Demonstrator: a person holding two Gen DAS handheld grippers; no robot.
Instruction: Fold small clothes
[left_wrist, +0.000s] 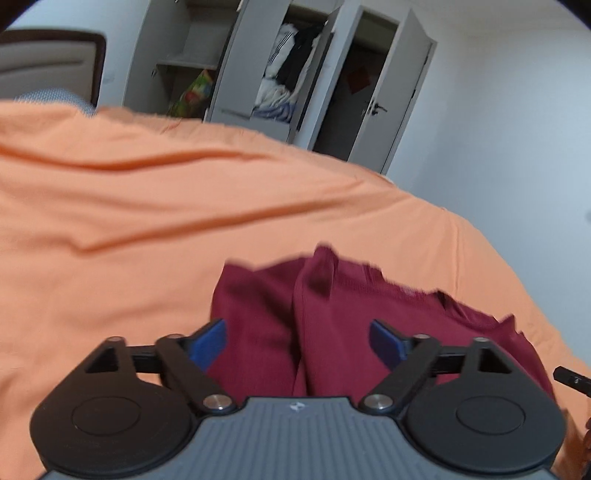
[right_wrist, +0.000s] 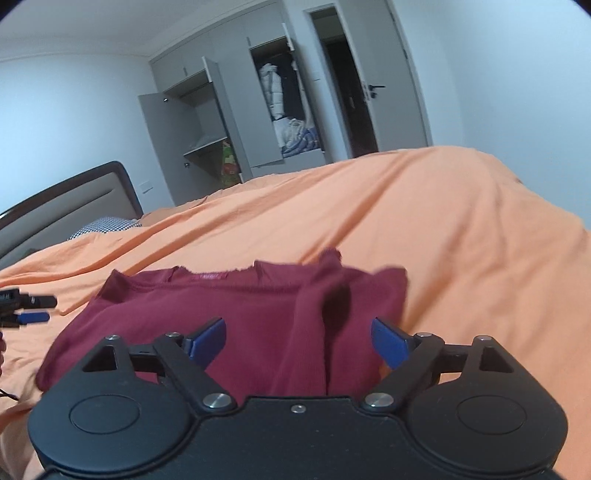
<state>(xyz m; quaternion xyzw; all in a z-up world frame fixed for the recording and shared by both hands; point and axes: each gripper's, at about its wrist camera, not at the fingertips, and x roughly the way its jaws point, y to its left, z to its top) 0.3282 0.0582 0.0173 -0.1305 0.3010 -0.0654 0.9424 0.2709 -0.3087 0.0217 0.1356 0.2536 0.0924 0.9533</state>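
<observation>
Under your grippers the small shirt (right_wrist: 236, 314) is a plain dark maroon, with a pinkish-red label (right_wrist: 211, 276) at its neckline. It lies on a solid orange bedspread (right_wrist: 461, 229). Your left gripper (left_wrist: 297, 341) and right gripper (right_wrist: 298, 339) are black with blue finger pads (right_wrist: 207, 341); the left one's body is ribbed grey. The pillow (right_wrist: 103, 226) shows a fine black-and-white check. The headboard (right_wrist: 70, 206) is beige, framed in dark brown. The wardrobe (right_wrist: 221, 110) is light grey, the walls pale bluish white.

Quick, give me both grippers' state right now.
Left gripper: open, holding nothing, over the maroon garment.
Right gripper: open, holding nothing, over the same garment.
</observation>
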